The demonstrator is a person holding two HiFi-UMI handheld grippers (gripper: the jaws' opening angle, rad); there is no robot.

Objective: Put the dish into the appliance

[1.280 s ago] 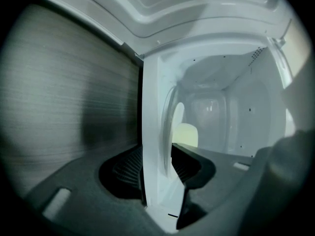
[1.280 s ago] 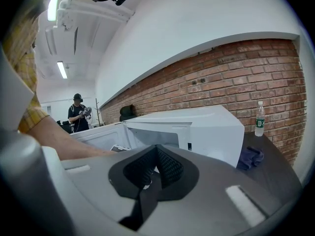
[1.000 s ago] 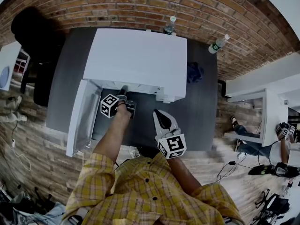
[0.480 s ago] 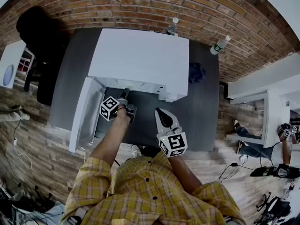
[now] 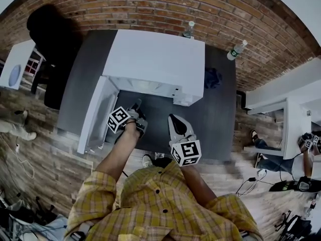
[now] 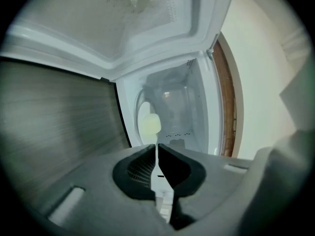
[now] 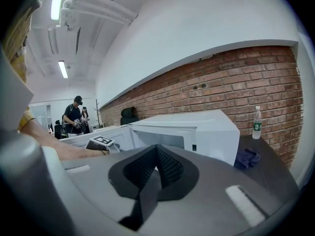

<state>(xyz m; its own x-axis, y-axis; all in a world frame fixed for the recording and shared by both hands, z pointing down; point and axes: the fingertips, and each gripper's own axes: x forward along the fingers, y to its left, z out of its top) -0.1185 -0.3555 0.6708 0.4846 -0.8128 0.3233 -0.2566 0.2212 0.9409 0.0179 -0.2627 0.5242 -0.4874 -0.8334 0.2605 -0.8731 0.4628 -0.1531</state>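
White microwave (image 5: 155,59) holds what looks like the dish (image 6: 149,124), straight ahead of the nearer left gripper (image 6: 156,144), jaws just closed on nothing; right gripper (image 7: 156,146), likewise closed empty, sits aside.

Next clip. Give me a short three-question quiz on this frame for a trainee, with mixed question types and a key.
1. True or false: the microwave has its door open.
2. The blue item on the table, right of the microwave, is: A) a cloth, B) a plate, C) a mug.
3. How many bottles stand on the table?
Key: 1 true; 2 A; 3 two.
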